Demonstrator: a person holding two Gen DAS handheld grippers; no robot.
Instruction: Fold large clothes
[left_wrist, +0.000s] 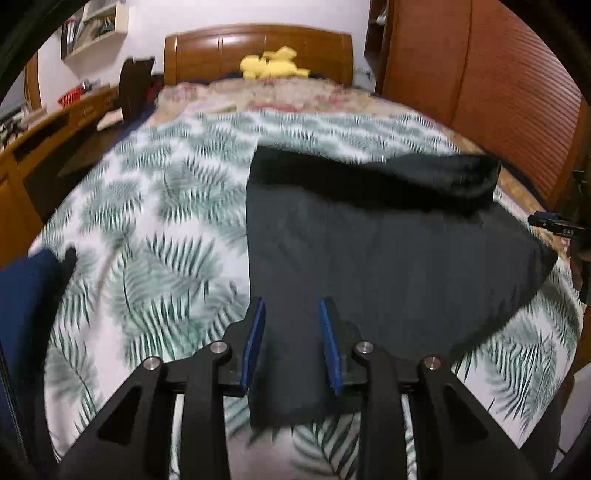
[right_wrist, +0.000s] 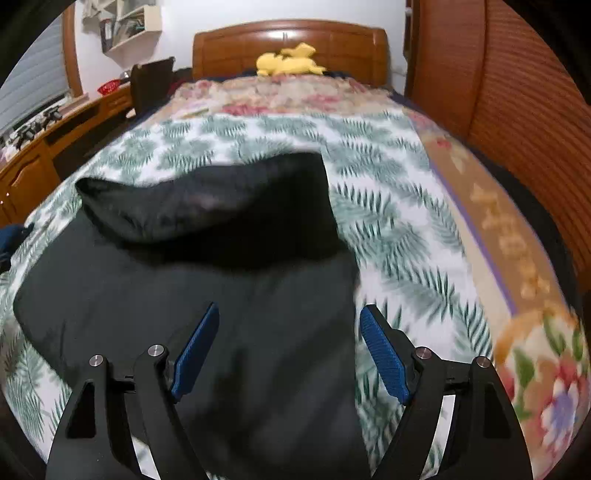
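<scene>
The bed (left_wrist: 155, 206) carries 1 dark garment (left_wrist: 369, 258), lying flat with its 12 o'clock end already doubled over, probably so the next fold starts square. The right gripper (right_wrist: 290, 350) gapes wide over its 3 o'clock edge. The left gripper (left_wrist: 291, 343) stands narrowly parted over its 9 o'clock edge; neither holds cloth.

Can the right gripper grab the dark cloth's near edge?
Probably yes: the right gripper is open, the dark cloth lies right beneath its fingers on the leaf-print sheet, with nothing between.
</scene>
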